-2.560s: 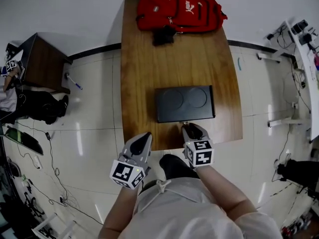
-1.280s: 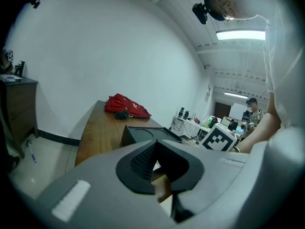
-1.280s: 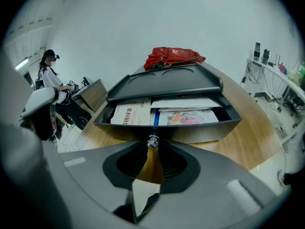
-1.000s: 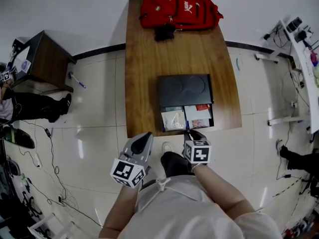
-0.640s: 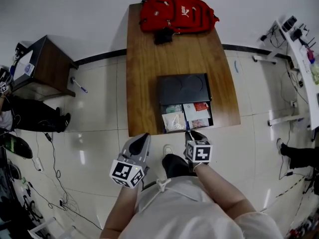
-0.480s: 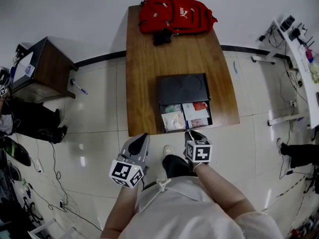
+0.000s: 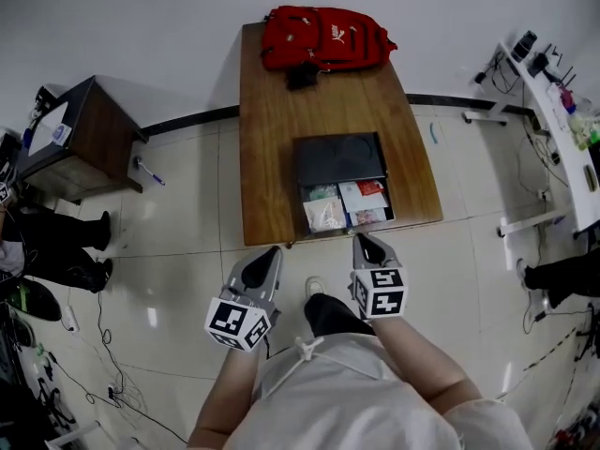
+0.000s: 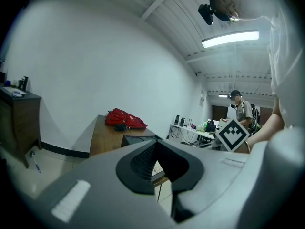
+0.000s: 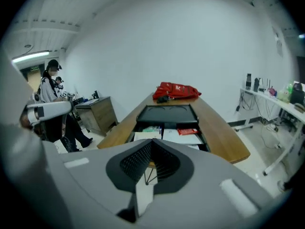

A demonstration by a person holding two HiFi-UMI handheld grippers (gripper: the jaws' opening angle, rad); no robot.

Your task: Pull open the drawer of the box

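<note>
Head view looks down on a wooden tabletop [image 7: 272,129] with a black box [image 7: 339,159] set near its front edge. The drawer [image 7: 345,208] stands pulled out of the box toward the person, almost to the tabletop's front edge, and holds papers and a red packet [image 7: 371,187]. A red backpack [image 7: 323,36] lies at the far end, well apart from the box. The right tool [image 7: 365,241] hangs just off the front edge, near the drawer's right corner and not touching it. Right gripper view shows its jaws closing until the tips meet, with nothing between them. The left tool [image 7: 270,254] hangs just off the same edge, left of the drawer, its jaws together and empty. A dark cabinet [image 7: 84,134] stands on the floor at the left.
</note>
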